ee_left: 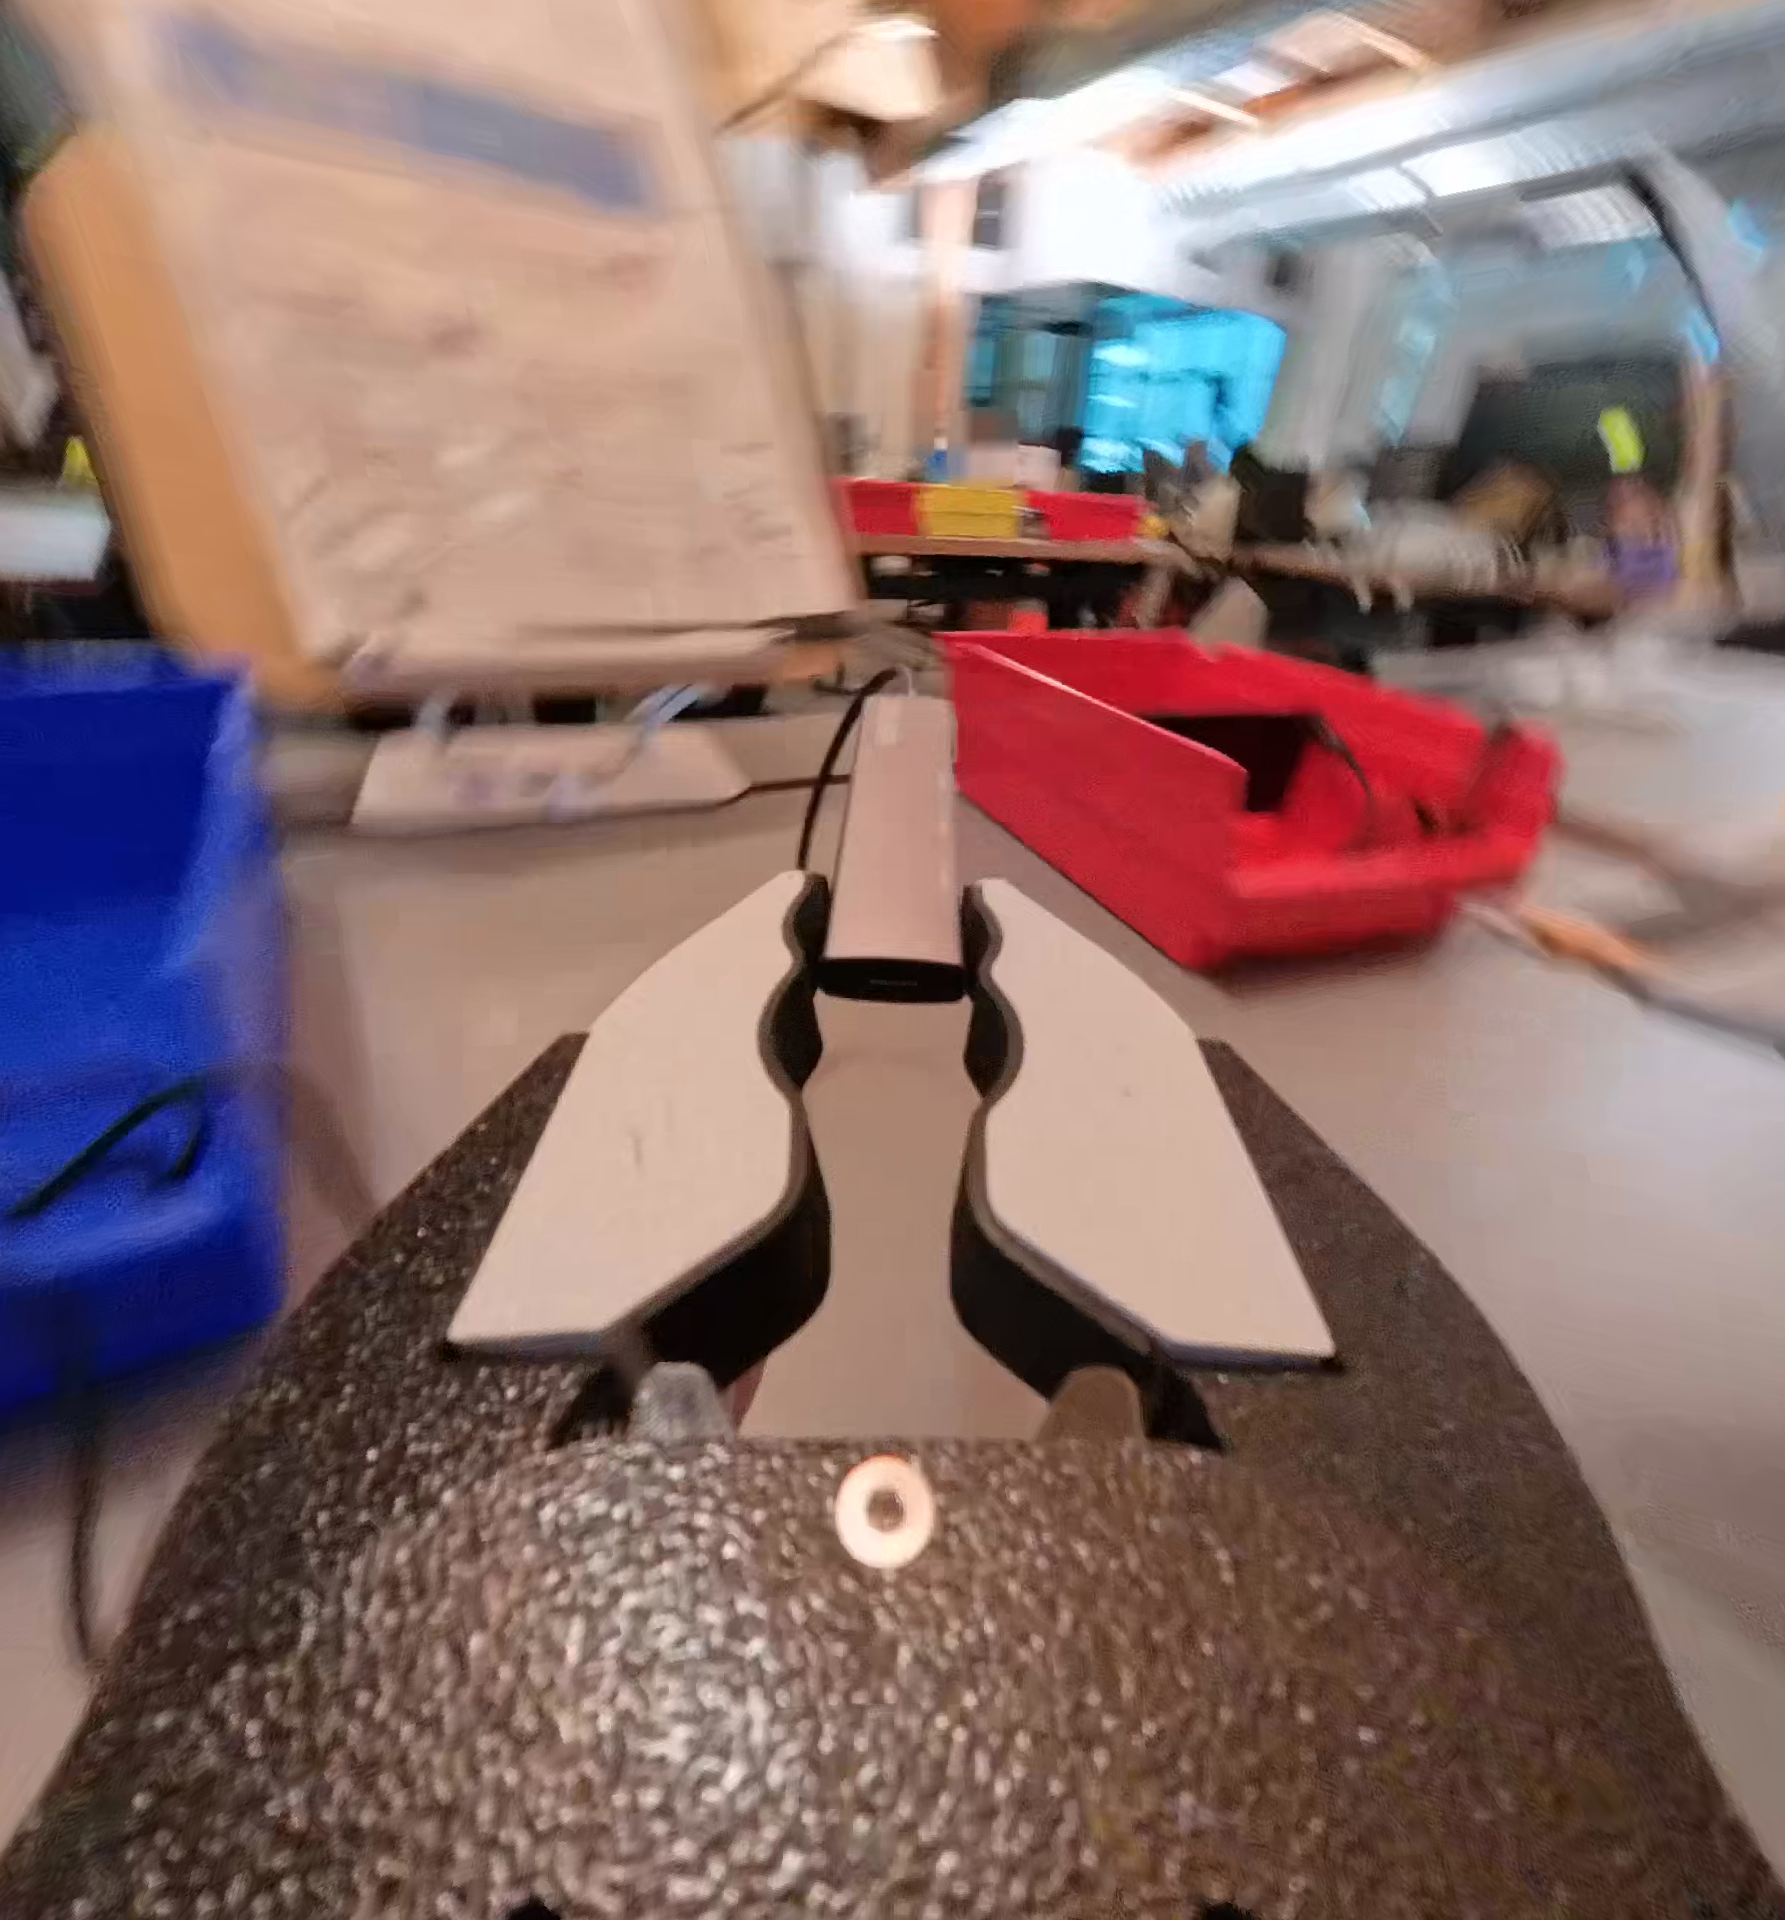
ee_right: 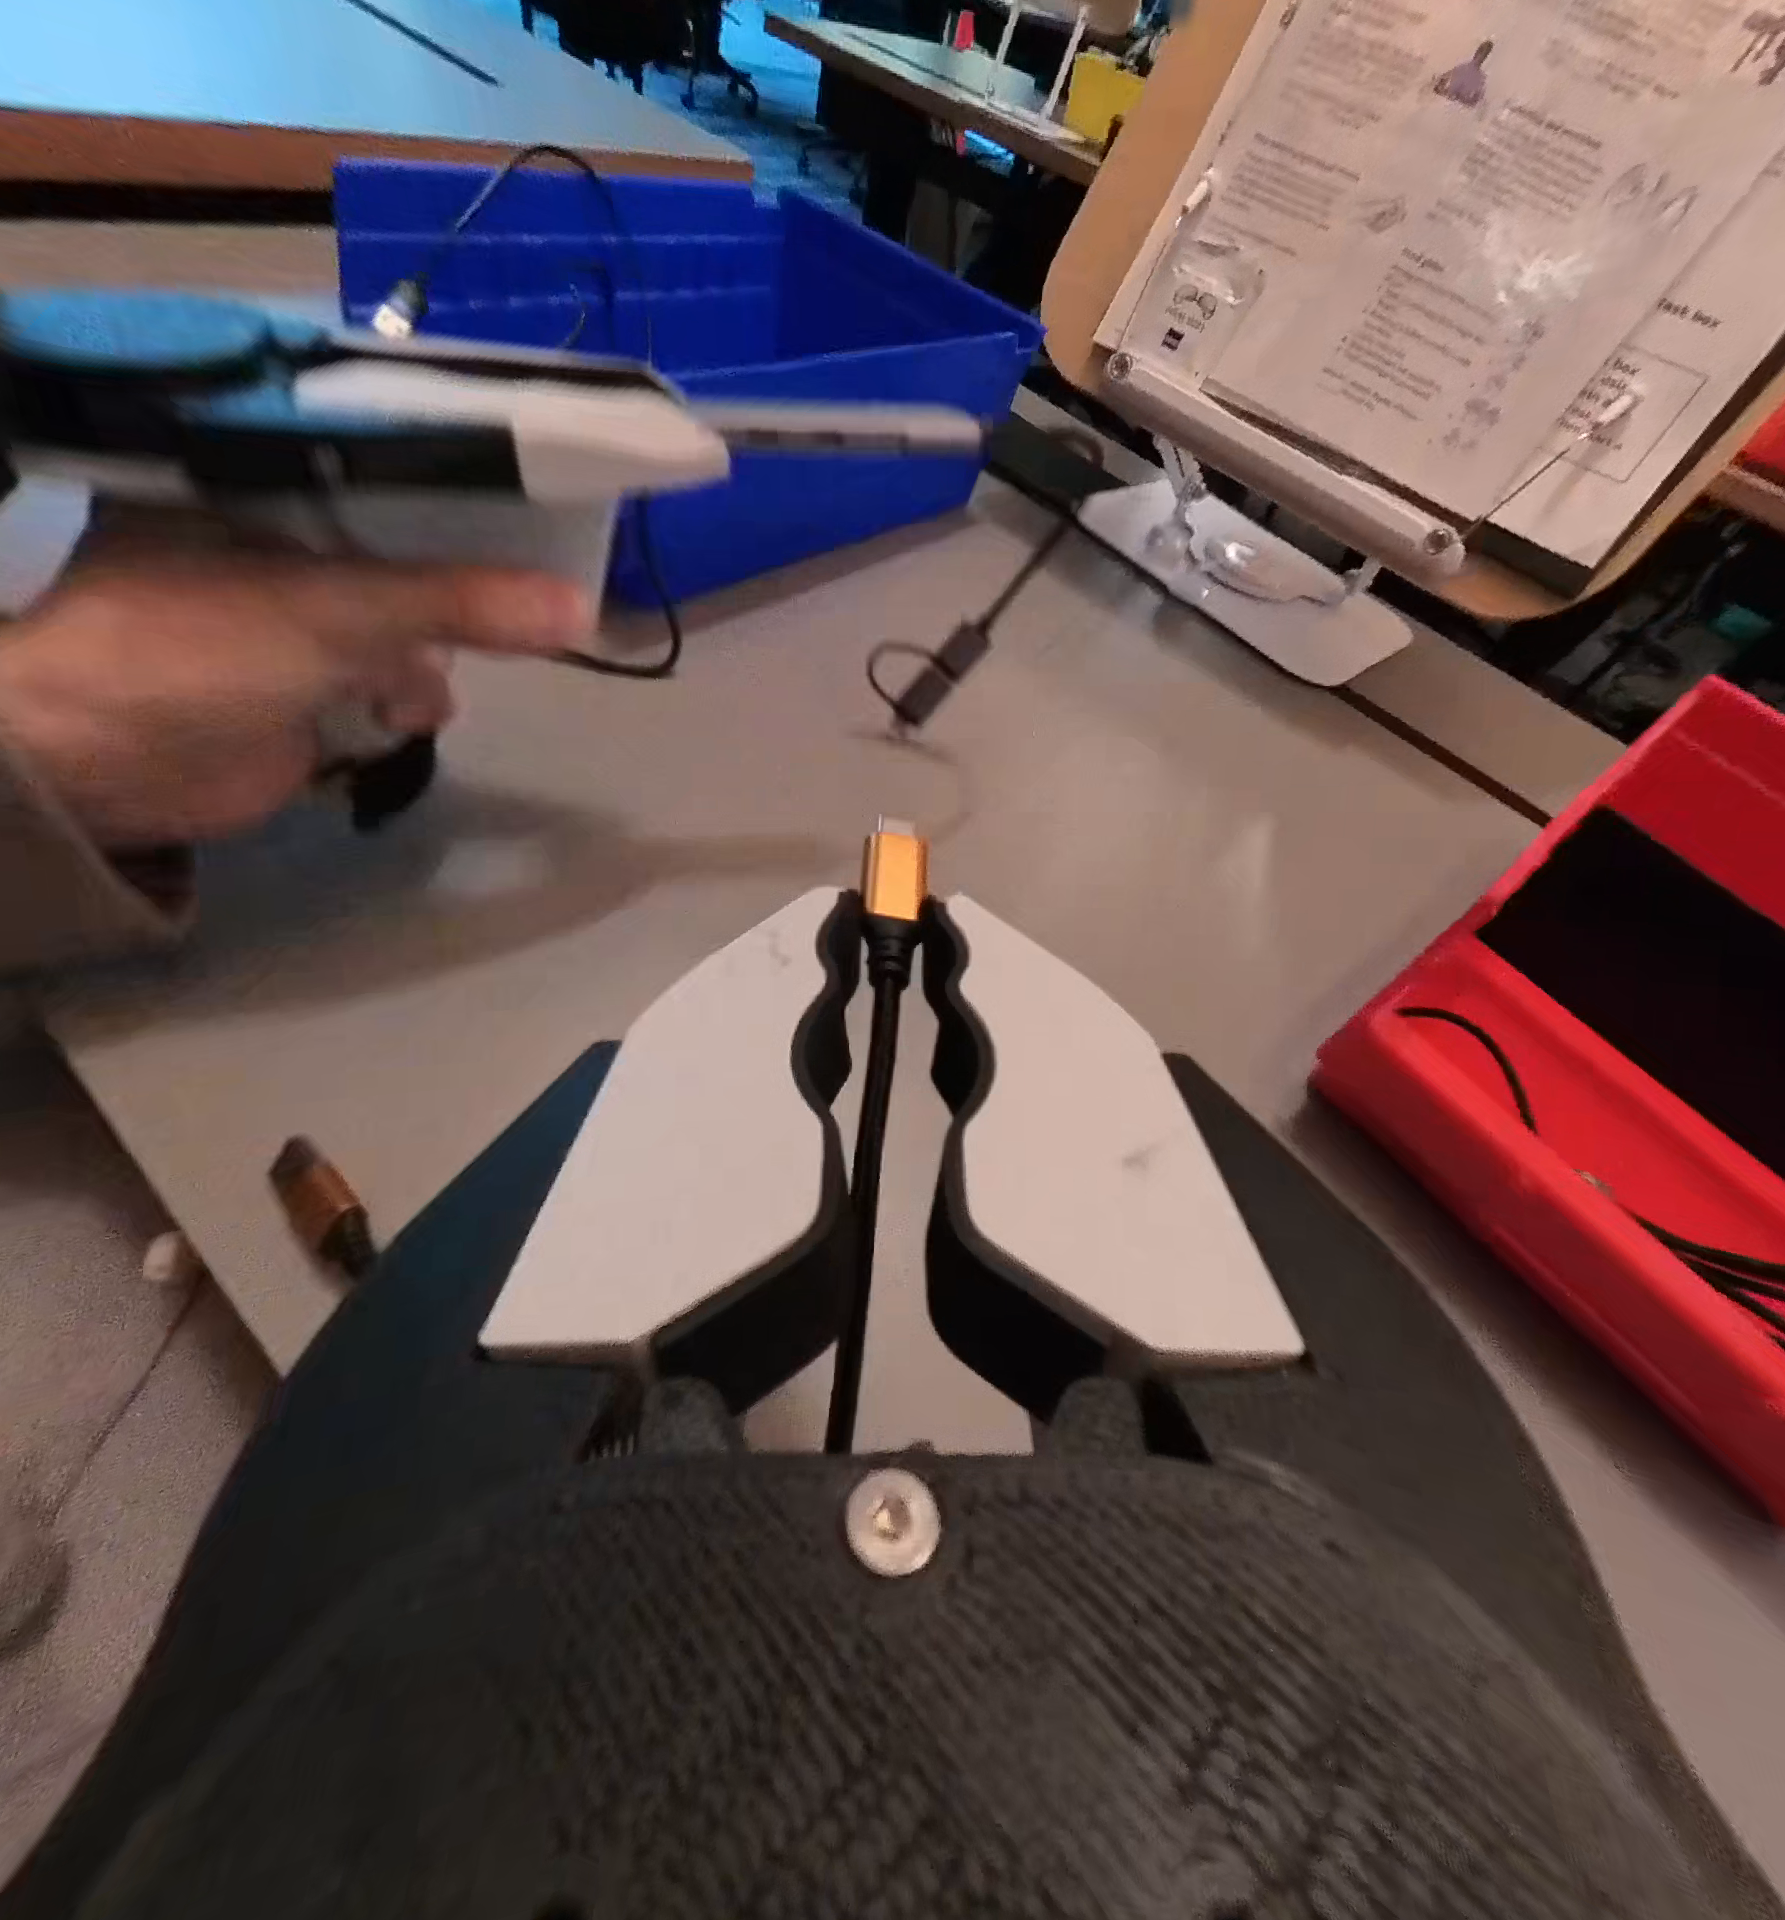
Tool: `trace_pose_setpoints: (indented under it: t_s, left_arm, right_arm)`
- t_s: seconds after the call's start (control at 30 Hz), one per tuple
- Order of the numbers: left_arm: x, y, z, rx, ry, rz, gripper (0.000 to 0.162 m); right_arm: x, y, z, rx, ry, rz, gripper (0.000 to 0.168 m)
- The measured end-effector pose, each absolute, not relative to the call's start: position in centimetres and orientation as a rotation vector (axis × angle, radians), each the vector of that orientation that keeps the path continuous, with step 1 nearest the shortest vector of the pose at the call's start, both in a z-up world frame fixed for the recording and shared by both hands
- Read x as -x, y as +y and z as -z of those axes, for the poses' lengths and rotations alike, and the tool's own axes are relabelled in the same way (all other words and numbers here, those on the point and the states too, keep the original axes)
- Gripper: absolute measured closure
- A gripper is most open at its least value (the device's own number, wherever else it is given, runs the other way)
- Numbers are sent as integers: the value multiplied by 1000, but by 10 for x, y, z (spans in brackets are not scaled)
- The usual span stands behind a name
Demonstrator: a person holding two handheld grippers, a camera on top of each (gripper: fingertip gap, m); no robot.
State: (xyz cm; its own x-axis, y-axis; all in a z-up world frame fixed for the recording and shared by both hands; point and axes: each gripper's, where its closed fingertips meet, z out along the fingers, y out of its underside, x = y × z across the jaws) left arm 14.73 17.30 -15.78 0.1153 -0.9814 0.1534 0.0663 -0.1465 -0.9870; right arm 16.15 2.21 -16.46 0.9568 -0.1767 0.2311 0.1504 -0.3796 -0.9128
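My left gripper (ee_left: 890,940) is shut on a slim silver adapter hub (ee_left: 893,831) with a black port end facing me and a thin black cable at its far end, held above the grey table. In the right wrist view the left gripper (ee_right: 690,442) shows blurred at the left, held by a hand (ee_right: 223,686), with the hub (ee_right: 846,428) sticking out over the blue bin. My right gripper (ee_right: 893,914) is shut on a black cable's orange metal plug (ee_right: 896,878), its small connector tip pointing forward. The cable runs back between the fingers.
A blue bin (ee_right: 763,343) with a black cable stands at the far left; it also shows in the left wrist view (ee_left: 88,987). A red bin (ee_right: 1615,1101) holding black cables sits right, also in the left wrist view (ee_left: 1241,790). A document stand (ee_right: 1490,260) stands behind. A small black adapter (ee_right: 940,675) and an orange plug (ee_right: 322,1210) lie on the table. About 15 centimeters separates my left fingertips from my right.
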Motion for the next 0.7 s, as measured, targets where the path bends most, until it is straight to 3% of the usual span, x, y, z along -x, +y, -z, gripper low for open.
trace_pose_setpoints:
  t_s: [0.03, 0.13, 0.43, 0.57, 0.7]
  left_arm:
    - [-141, 183, 146, 1315, 983, 1332, 137]
    - [-147, 131, 124, 1097, 1146, 1336, 137]
    - [-155, 88, 132, 1033, 1300, 1399, 138]
    - [-154, 92, 133, 1039, 1296, 1407, 138]
    - [-156, 93, 138, 1038, 1309, 1397, 138]
  right_arm:
    - [-163, 14, 163, 1920, 30, 340, 156]
    - [-193, -1, 131, 1819, 100, 396, 155]
    - [-302, -19, -51, 1405, 39, 585, 156]
    - [-366, -14, -68, 1326, 50, 649, 156]
    - [-407, -4, -48, 1208, 65, 626, 156]
